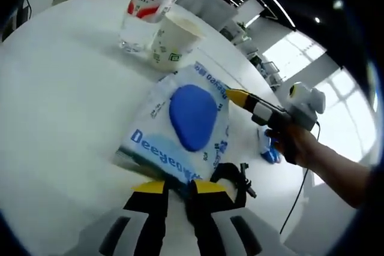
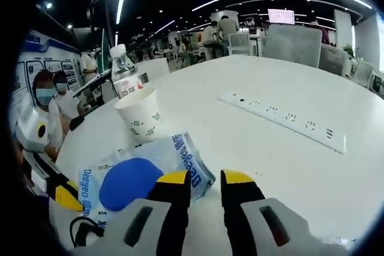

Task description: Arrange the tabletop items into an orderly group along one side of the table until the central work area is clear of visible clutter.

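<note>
Left gripper view: the left gripper (image 1: 180, 193) sits at the near edge of the wipes pack (image 1: 180, 130), jaws apart, not clenched on anything, though contact with the pack edge is hard to judge. Paper cup (image 1: 174, 41) stands beside the water bottle (image 1: 147, 7) on the white counter (image 1: 60, 100). A black clip (image 1: 235, 178) lies near the pack.

Right gripper view: the right gripper (image 2: 204, 187) hovers at the pack's corner, jaws released. A power strip (image 2: 285, 121) lies apart.
</note>
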